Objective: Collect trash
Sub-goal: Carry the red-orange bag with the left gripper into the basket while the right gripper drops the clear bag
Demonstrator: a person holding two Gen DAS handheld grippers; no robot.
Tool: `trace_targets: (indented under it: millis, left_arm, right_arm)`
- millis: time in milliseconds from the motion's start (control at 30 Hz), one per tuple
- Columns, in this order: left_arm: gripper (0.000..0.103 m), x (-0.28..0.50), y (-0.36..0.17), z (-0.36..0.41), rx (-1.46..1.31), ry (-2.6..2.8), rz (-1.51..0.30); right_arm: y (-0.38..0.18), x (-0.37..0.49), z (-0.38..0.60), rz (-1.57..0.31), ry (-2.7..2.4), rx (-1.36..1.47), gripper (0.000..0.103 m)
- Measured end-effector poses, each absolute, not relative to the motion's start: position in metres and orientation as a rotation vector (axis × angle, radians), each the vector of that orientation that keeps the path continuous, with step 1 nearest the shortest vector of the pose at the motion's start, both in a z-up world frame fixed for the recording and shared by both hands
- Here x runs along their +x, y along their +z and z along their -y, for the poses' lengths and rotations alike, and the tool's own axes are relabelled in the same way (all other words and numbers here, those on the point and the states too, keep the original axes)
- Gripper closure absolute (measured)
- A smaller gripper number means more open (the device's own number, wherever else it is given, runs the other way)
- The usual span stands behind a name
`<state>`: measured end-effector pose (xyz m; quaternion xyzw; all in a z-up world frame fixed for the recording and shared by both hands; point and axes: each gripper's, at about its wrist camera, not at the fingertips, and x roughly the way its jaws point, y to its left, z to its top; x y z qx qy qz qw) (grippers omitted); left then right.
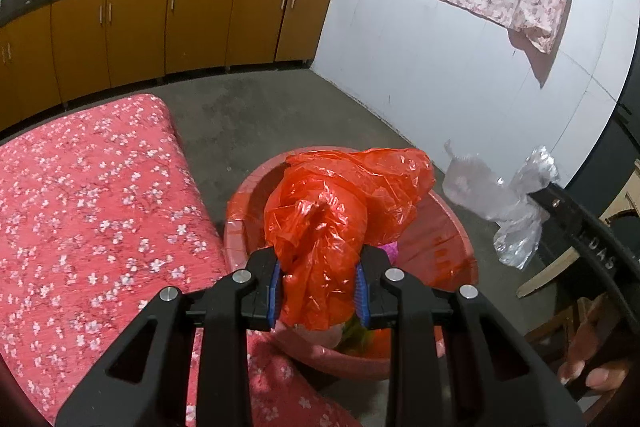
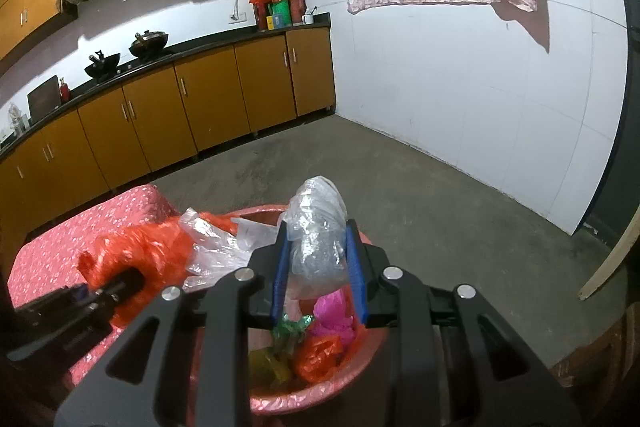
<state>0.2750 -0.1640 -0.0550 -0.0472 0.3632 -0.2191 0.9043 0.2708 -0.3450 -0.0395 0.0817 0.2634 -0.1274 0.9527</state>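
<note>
Crinkly orange plastic bag point(image 1: 320, 227) sticks up long and tall over the round red basin point(image 1: 448, 247), pinched between the 2 blue pads of the left gripper point(image 1: 318, 293). Just beside it, above the same basin, the right gripper point(image 2: 318, 267) squeezes a clear, shiny plastic bag point(image 2: 318, 227) that also points up. Only the right wrist view shows inside the basin: pink, green, yellow and orange wrappers point(image 2: 320, 331). A flowery pink cloth point(image 1: 80, 207) lies beside the basin.

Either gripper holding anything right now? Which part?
Left gripper: crumpled orange plastic bag, pinched at its bunched lower end. Right gripper: clear plastic bag, gripped mid-bundle.
</note>
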Motion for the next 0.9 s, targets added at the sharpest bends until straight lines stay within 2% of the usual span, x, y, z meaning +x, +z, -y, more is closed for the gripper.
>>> trace_targets:
  millis: [233, 333, 433, 500, 600, 700, 767, 833, 900]
  left_arm:
    - [0.071, 0.282, -0.06, 0.171, -0.108, -0.48, -0.769]
    - [0.058, 0.284, -0.062, 0.17, -0.116, -0.49, -0.78]
    - [0.044, 0.285, -0.064, 0.166, -0.127, -0.483, -0.784]
    - [0.041, 0.285, -0.063, 0.161, -0.135, -0.473, -0.784]
    - [0.033, 0.285, -0.061, 0.15, -0.151, -0.447, -0.779]
    - [0.026, 0.282, -0.058, 0.135, -0.163, -0.417, -0.767]
    - [0.02, 0.277, -0.053, 0.124, -0.171, -0.399, -0.748]
    - [0.009, 0.269, -0.048, 0.113, -0.175, -0.38, -0.724]
    - [0.006, 0.26, -0.041, 0.102, -0.174, -0.363, -0.695]
  right_arm:
    - [-0.043, 0.28, 0.354, -0.54, -0.248, 0.23, 0.073]
    - [-0.045, 0.282, 0.36, -0.544, -0.238, 0.257, 0.071]
    - [-0.047, 0.282, 0.361, -0.547, -0.228, 0.271, 0.064]
    - [-0.047, 0.281, 0.361, -0.547, -0.218, 0.279, 0.061]
    - [-0.045, 0.277, 0.358, -0.538, -0.219, 0.274, 0.052]
    - [-0.041, 0.271, 0.351, -0.515, -0.22, 0.249, 0.036]
    - [-0.036, 0.263, 0.347, -0.484, -0.227, 0.238, 0.017]
    - [-0.029, 0.252, 0.342, -0.435, -0.249, 0.232, 0.005]
    - [-0.021, 0.24, 0.334, -0.387, -0.277, 0.203, 0.004]
